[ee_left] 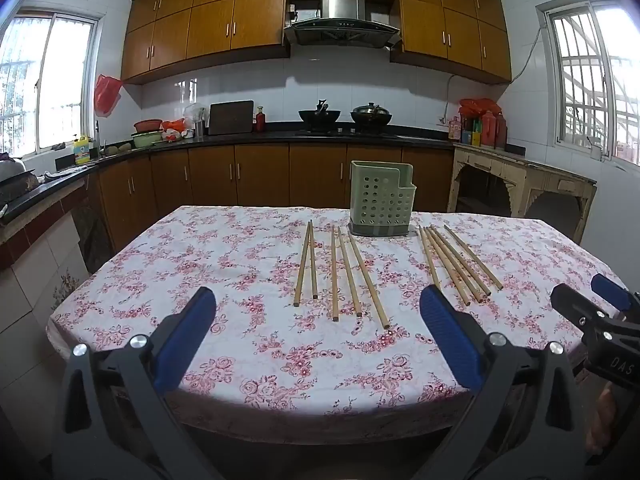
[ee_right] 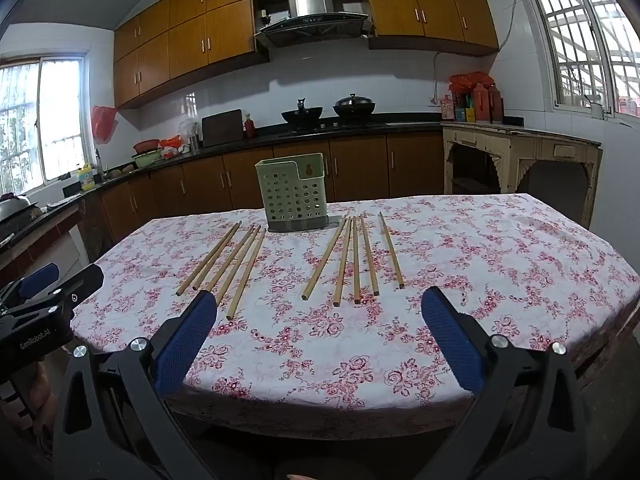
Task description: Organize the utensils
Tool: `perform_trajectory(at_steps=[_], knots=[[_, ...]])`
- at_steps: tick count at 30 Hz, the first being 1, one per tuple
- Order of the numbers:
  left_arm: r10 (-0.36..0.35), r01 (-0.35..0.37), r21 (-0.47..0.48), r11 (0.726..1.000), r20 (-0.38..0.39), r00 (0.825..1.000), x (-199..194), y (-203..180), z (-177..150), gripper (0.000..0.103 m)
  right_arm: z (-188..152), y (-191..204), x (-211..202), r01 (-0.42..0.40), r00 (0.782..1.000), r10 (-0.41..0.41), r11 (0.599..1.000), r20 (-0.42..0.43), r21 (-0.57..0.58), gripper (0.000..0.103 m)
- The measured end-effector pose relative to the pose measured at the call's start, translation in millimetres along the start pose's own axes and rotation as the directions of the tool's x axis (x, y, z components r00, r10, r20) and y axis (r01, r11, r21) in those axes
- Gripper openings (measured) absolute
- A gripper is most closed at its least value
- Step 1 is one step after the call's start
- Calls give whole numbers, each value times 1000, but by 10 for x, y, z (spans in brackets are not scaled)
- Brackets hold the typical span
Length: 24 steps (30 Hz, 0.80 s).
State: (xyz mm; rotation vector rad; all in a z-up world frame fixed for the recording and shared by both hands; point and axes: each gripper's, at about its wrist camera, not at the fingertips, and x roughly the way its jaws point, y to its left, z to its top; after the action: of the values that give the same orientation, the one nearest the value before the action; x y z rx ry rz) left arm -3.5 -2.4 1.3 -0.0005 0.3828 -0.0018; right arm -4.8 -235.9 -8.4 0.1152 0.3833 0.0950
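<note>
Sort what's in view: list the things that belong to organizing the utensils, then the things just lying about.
For the job:
- chopsticks, loose on the tablecloth
- green holder

Just lying about:
- woks on the stove
- cutting board
- red bottle
- basins

Wooden chopsticks [ee_left: 344,272] flat, green holder [ee_left: 381,199] upright

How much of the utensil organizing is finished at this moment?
Done: nothing visible; the green holder looks empty. In hand: nothing; the left gripper and right gripper are both open above the table's near edge. Left: both groups of chopsticks, the left and the right, lie on the tablecloth.
</note>
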Motion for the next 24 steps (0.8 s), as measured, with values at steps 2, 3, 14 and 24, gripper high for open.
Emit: perform_trajectory(at_steps=[2, 3, 14, 24], knots=[[0, 0, -5, 1000, -4, 1000, 39, 25, 2, 99, -1, -1, 1, 0, 1000, 0, 1000, 0, 0, 101], [0, 0, -5, 1000, -5, 1000, 40, 26, 2, 99, -1, -1, 1, 0, 1000, 0, 1000, 0, 0, 101], [1, -1, -4, 1000, -5, 1000, 38, 26, 3, 99, -3, -2, 2, 0, 1000, 0, 1000, 0, 0, 101], [1, -1, -4, 1000, -6, 1000, 42, 24, 2, 99, -6, -8, 5, 1, 1000, -1, 1000, 1, 2, 101]])
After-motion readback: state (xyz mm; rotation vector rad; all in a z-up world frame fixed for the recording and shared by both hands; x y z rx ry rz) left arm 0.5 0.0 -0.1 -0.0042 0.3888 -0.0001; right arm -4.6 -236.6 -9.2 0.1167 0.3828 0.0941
